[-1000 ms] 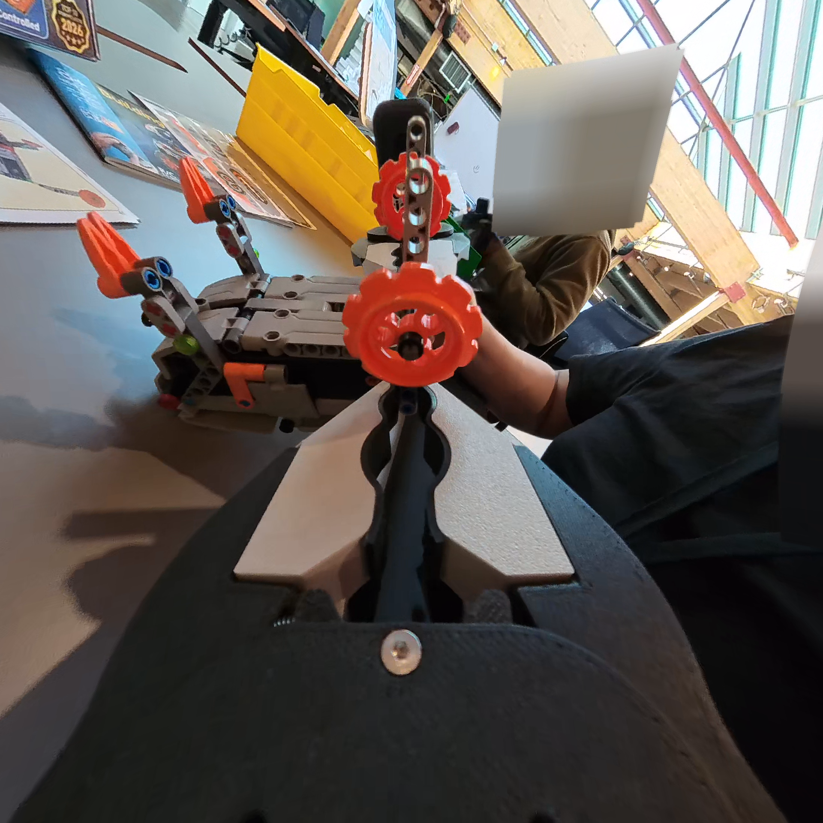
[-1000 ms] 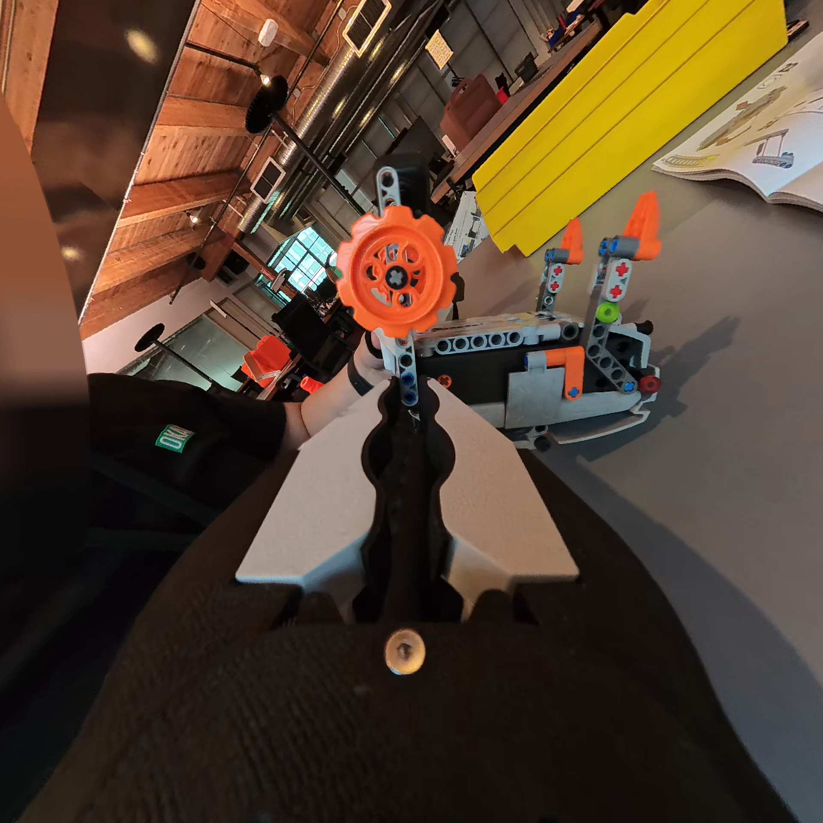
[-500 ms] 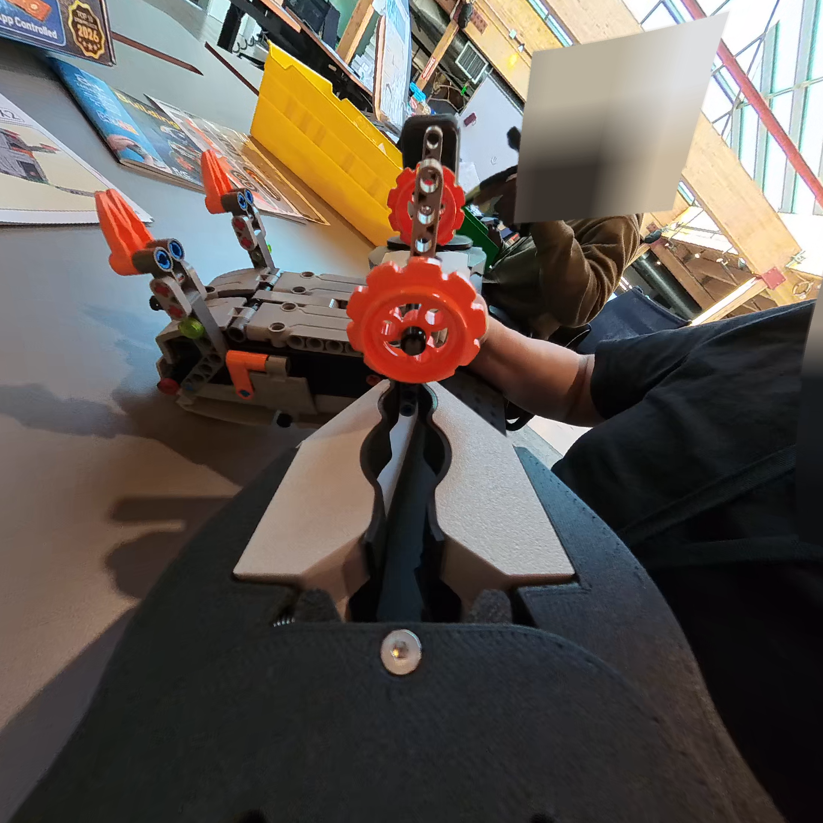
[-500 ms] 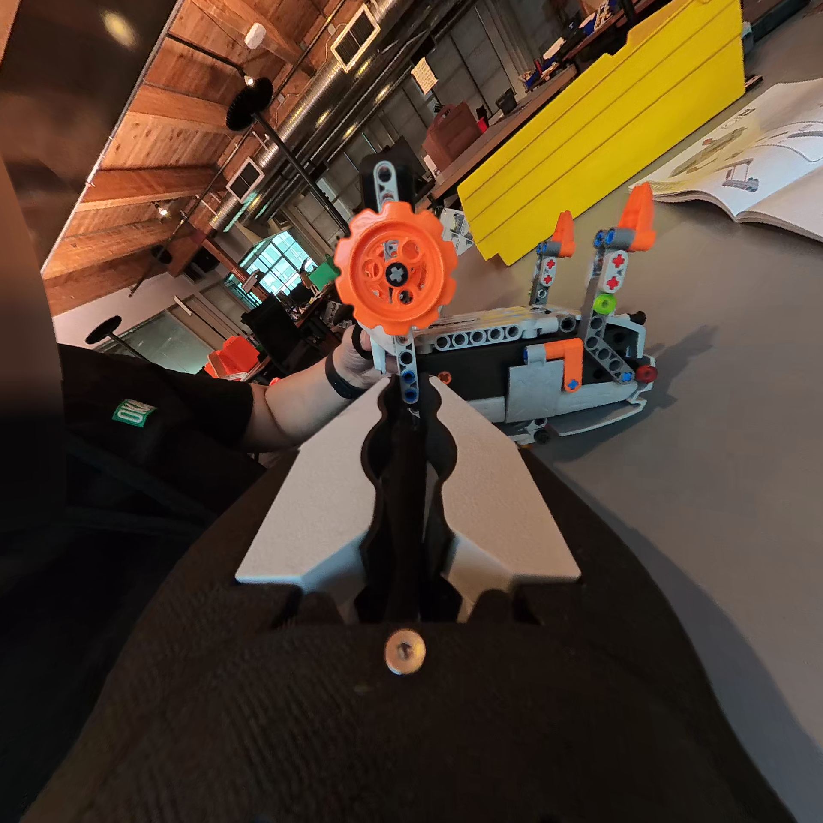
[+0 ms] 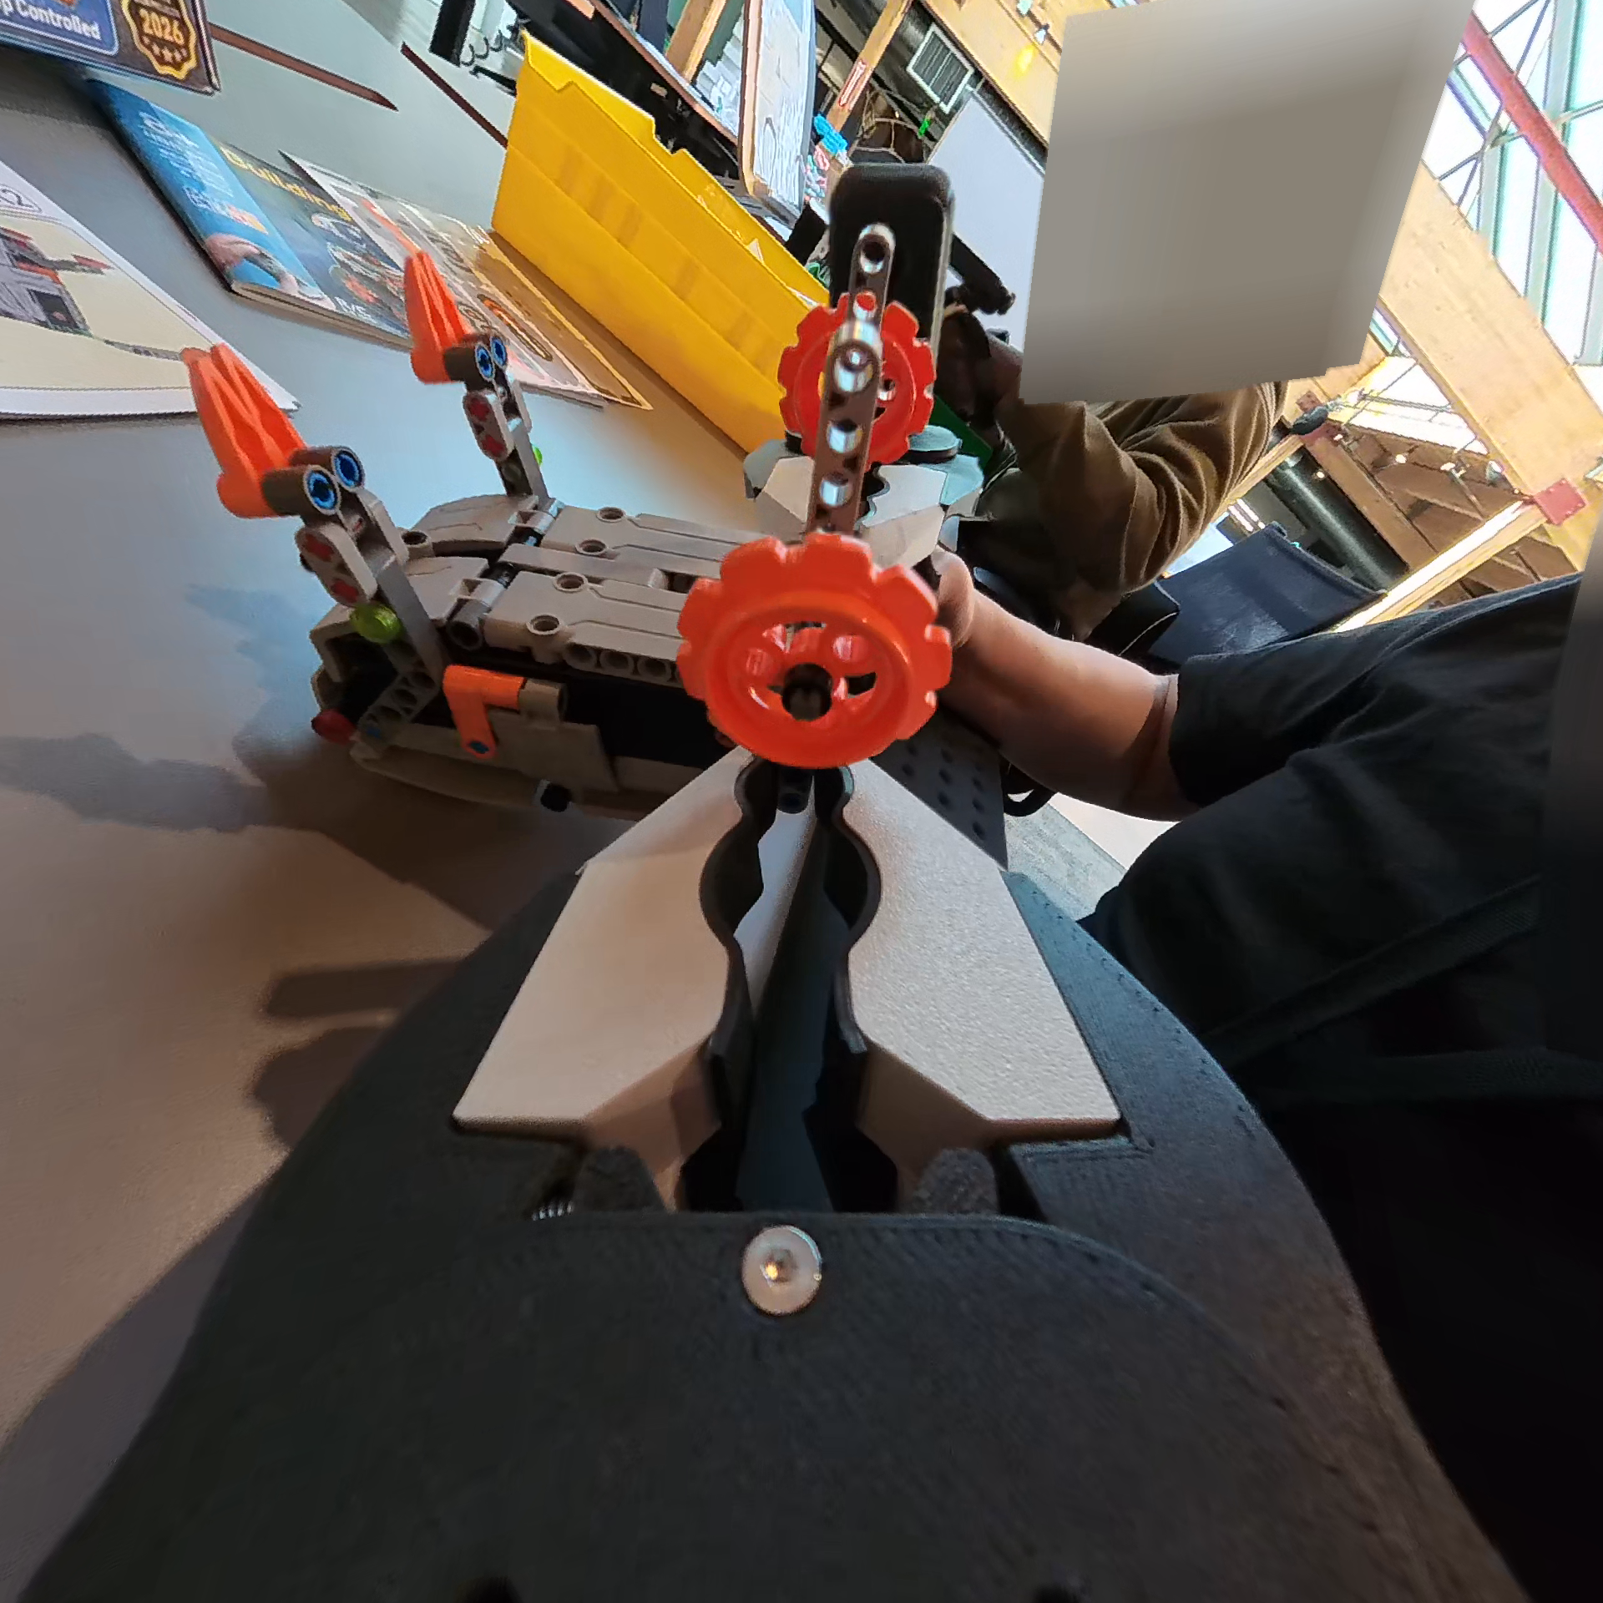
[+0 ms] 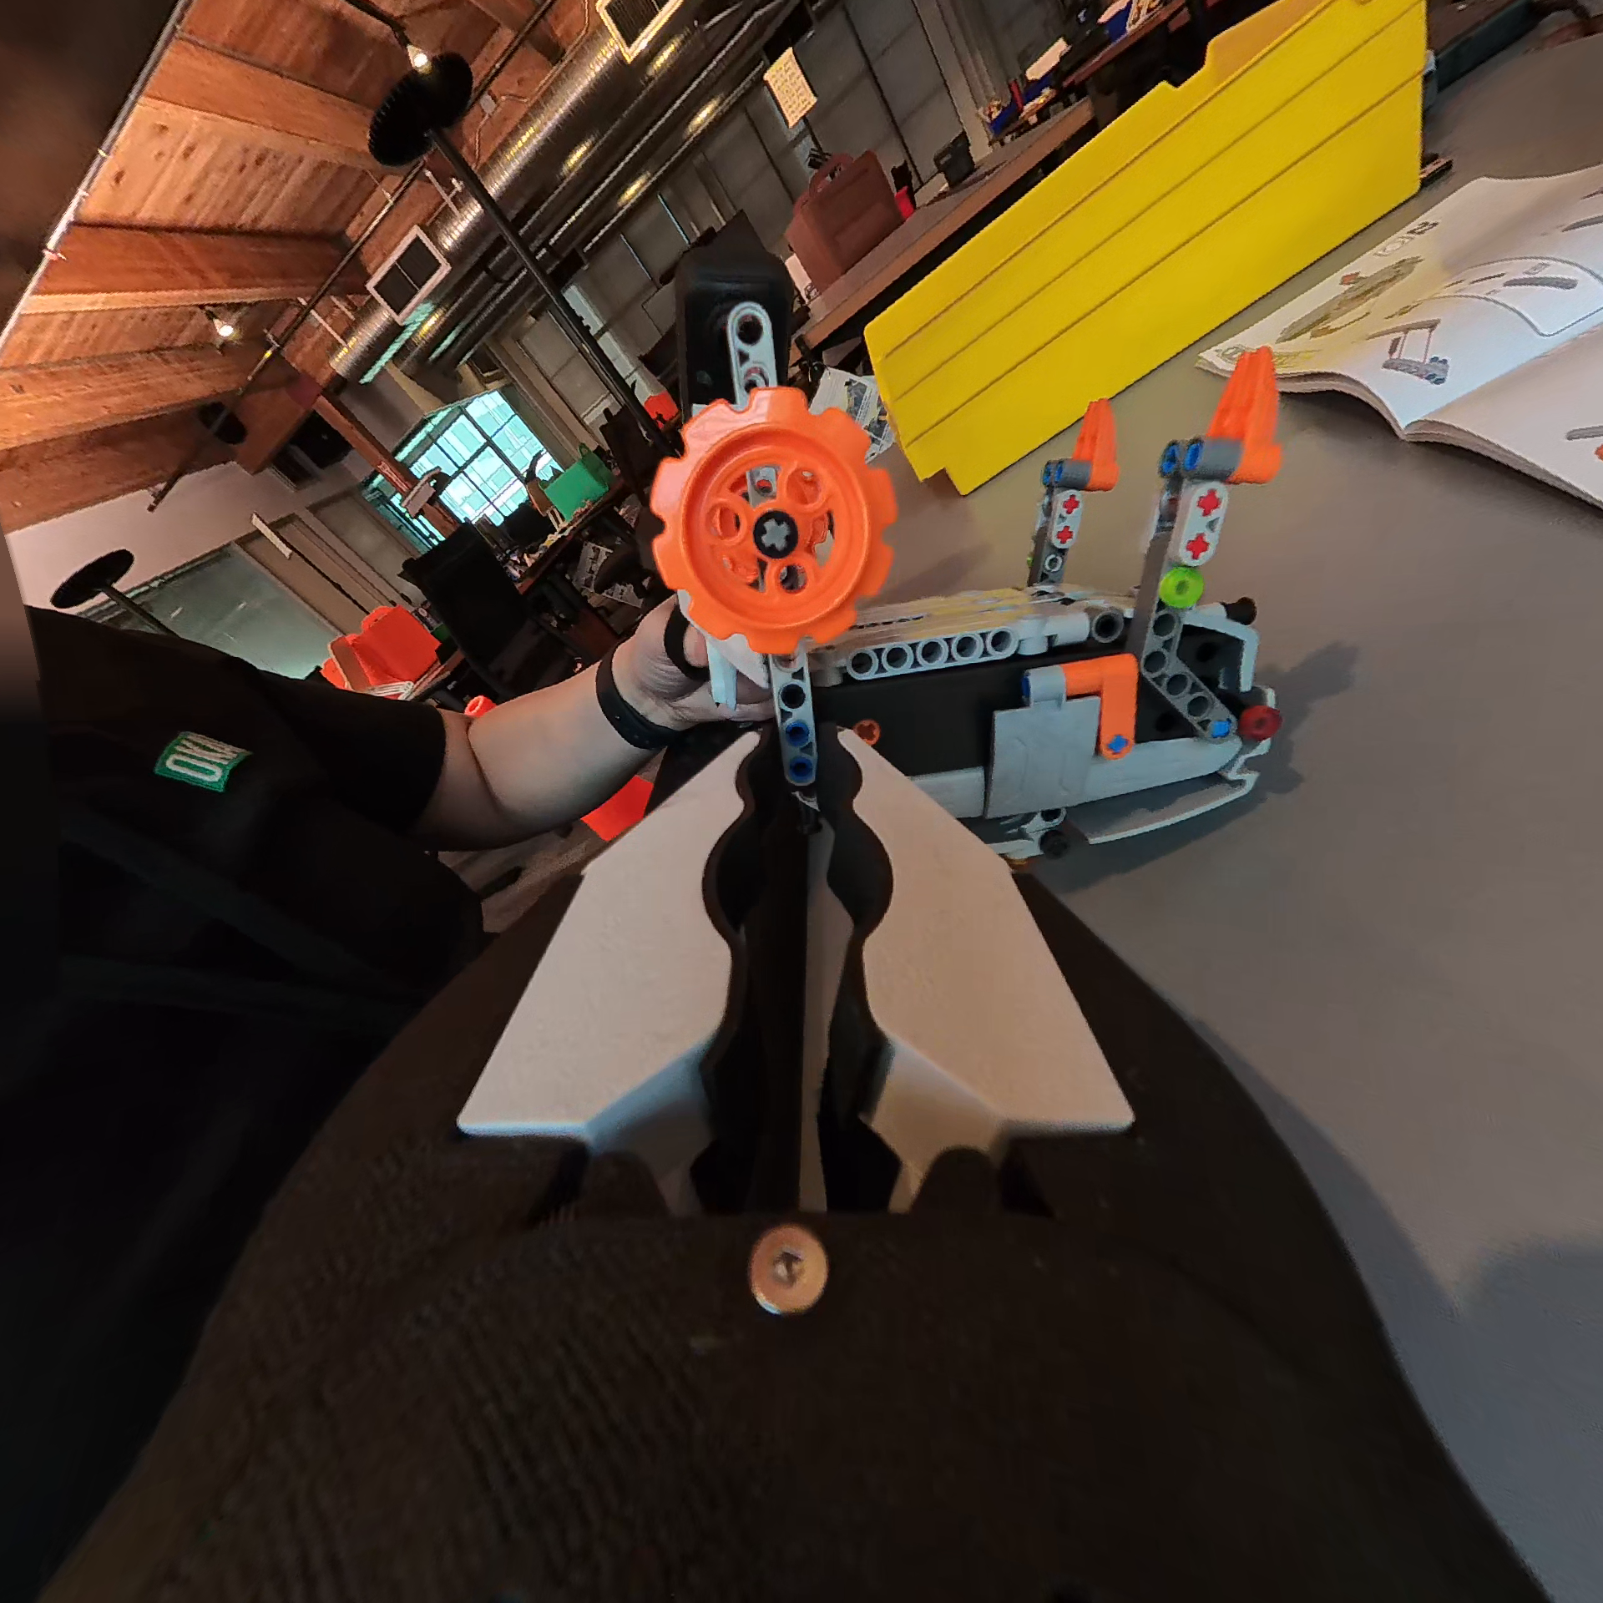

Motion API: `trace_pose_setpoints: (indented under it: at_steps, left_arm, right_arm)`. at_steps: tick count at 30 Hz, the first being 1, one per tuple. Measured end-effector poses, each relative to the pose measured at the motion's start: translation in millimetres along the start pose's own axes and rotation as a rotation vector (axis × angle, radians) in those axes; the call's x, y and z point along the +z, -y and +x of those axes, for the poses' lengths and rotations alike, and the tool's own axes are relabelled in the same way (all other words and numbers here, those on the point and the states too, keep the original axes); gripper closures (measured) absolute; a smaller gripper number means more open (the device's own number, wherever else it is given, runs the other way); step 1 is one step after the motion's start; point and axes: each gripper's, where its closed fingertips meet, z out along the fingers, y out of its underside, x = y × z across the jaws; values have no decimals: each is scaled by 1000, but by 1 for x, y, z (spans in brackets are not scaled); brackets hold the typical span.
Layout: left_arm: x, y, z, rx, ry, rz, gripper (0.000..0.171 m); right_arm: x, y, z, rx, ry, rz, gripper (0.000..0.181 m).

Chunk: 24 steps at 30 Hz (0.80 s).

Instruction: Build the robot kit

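My left gripper (image 5: 802, 781) is shut on the short stem under an orange toothed wheel (image 5: 811, 651). Facing it, my right gripper (image 6: 802, 768) is shut on the lower end of a grey holed beam (image 6: 794, 703) carrying a second orange wheel (image 6: 772, 520). That beam (image 5: 846, 390), its wheel (image 5: 902, 382) and the right gripper (image 5: 846, 512) show just behind the near wheel in the left wrist view. Both pieces are held close together above the grey table (image 5: 130, 607). A grey and black brick-built model (image 5: 538, 624) with orange spikes lies on the table (image 6: 1431, 867) beside them; it also shows in the right wrist view (image 6: 1084, 711).
A yellow bin (image 5: 642, 225) stands behind the model, also in the right wrist view (image 6: 1154, 286). Instruction booklets (image 5: 260, 225) lie on the table, one open (image 6: 1475, 330). The person's forearms (image 5: 1041, 694) (image 6: 538, 763) and dark shirt fill one side of each view. The left gripper's tips are roughly 6 cm from the right gripper's.
Both grippers keep their hold. The views have tilted and shifted a little, so the model sits slightly differently behind the wheels. The two wheels stay close together.
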Motion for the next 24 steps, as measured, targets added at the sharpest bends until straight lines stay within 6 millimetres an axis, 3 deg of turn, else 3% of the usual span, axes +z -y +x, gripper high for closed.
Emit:
trace_pose_setpoints:
  at_steps: [24]
  left_arm:
    - [3,-3,0,1,-1,-29,164]
  right_arm:
    - [-3,-1,-2,-144,-44,-55,168]
